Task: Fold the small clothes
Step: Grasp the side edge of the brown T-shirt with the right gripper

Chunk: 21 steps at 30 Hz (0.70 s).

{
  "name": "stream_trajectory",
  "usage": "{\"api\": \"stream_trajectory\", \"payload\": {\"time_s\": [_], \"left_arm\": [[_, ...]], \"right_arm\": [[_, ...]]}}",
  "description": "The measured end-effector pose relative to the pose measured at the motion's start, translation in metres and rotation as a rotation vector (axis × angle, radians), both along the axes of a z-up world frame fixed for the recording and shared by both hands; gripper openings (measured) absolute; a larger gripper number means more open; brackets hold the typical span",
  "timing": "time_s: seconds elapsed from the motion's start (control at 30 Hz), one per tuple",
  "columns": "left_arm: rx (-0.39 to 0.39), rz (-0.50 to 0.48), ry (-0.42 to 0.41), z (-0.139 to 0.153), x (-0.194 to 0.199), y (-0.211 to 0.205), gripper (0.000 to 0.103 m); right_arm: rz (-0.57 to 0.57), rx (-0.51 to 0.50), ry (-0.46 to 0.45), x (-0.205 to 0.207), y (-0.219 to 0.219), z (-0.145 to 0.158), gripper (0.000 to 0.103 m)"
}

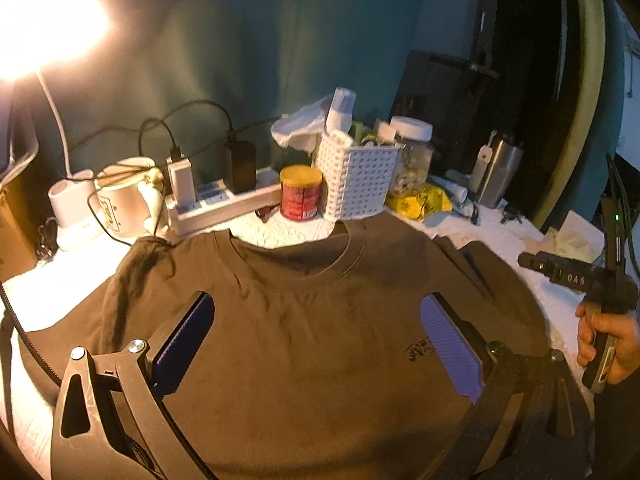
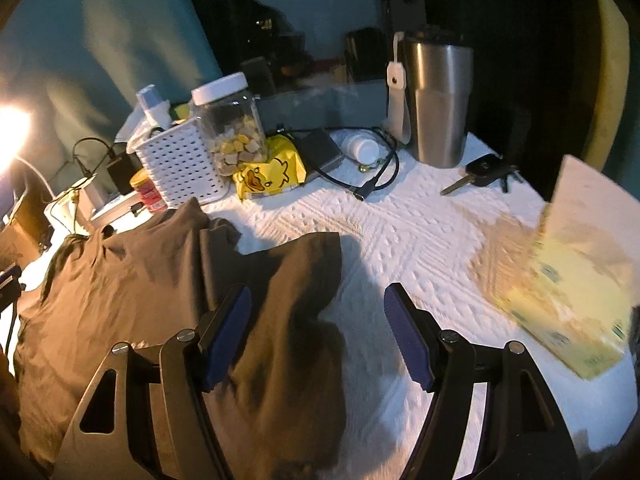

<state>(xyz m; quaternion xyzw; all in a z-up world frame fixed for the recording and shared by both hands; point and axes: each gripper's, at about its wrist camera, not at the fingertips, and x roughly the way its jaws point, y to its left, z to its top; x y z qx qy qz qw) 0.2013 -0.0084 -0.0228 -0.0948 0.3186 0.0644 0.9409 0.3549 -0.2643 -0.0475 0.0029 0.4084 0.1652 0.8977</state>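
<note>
The brown T-shirt (image 1: 304, 320) lies flat on the worktop (image 2: 400, 232), unfolded. My left gripper (image 1: 316, 344) and right gripper (image 2: 318, 336) hover spread, empty; next I must pinch the right sleeve (image 2: 304, 272).

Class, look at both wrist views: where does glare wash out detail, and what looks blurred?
Left wrist view: the lamp at upper left blows out to white, tinting the brown T-shirt orange. Right wrist view: the same glare sits at the left edge, and the yellow tissue pack at right is smeared by blur.
</note>
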Motion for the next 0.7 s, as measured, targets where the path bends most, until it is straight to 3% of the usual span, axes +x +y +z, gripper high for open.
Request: {"api": "stream_trajectory", "payload": {"time_s": [0.2,0.37,0.43,0.5,0.7], "left_arm": [[-0.009,0.005,0.040,-0.013,0.013,0.004,0.102],[-0.023,0.017,0.058,-0.020,0.019,0.008,0.102],[-0.025,0.018,0.064,-0.022,0.021,0.009,0.102],[-0.028,0.015,0.067,-0.022,0.022,0.009,0.102],[-0.031,0.007,0.057,-0.020,0.021,0.009,0.102]], "right_arm": [[0.014,0.058,0.089,0.034,0.002,-0.020,0.070],[0.065,0.045,0.136,0.048,0.017,-0.033,0.050],[0.091,0.045,0.163,0.052,0.022,-0.040,0.024],[0.085,0.044,0.157,0.053,0.022,-0.043,0.008],[0.016,0.071,0.121,0.052,0.003,-0.034,0.006]]}}
